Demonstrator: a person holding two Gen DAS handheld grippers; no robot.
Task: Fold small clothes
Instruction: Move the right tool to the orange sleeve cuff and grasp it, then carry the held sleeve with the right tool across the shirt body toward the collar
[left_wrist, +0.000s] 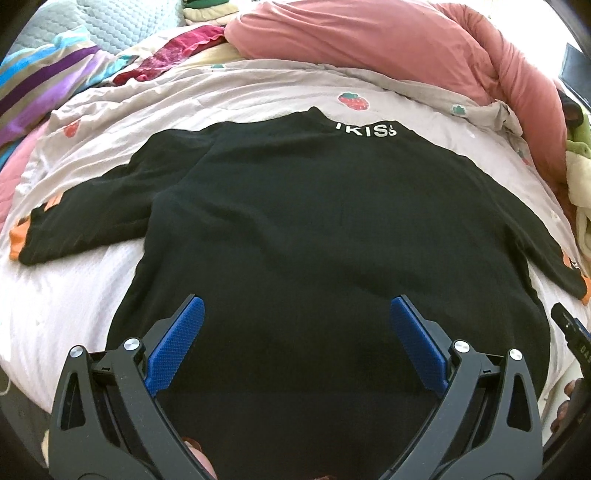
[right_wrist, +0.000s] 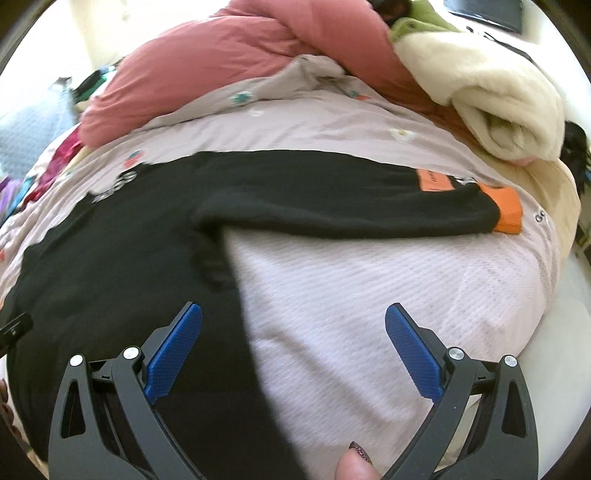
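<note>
- Bedding is our biggest worry: the pale strawberry-print sheet (left_wrist: 258, 88) under the garment is soft and rumpled, so if we pinch too deep we lift sheet along with cloth and drag the whole layout askew.
- Next comes the pink duvet (left_wrist: 369, 40) heaped at the far side; a fold thrown too far could land on its slope and slide out of square.
- Our task's thing, the black sweater (left_wrist: 314, 221), lies spread flat in the middle of the bed, collar far, hem near, sleeves out to left and right. Its knit looks thick and limp, so we judge a one-sided lift would let the body sag and crease.
- At the right, the right sleeve (right_wrist: 351, 199) with its orange cuff (right_wrist: 508, 216) stretches towards the edge; a loose grasp there may let it slip off.
- We hold the left gripper (left_wrist: 295, 314) wide apart above the hem, gripping nothing.
- Equally spread and empty, the right gripper (right_wrist: 293, 321) straddles the sweater's right edge, one finger over cloth, one over sheet, and may catch only bedding.
</note>
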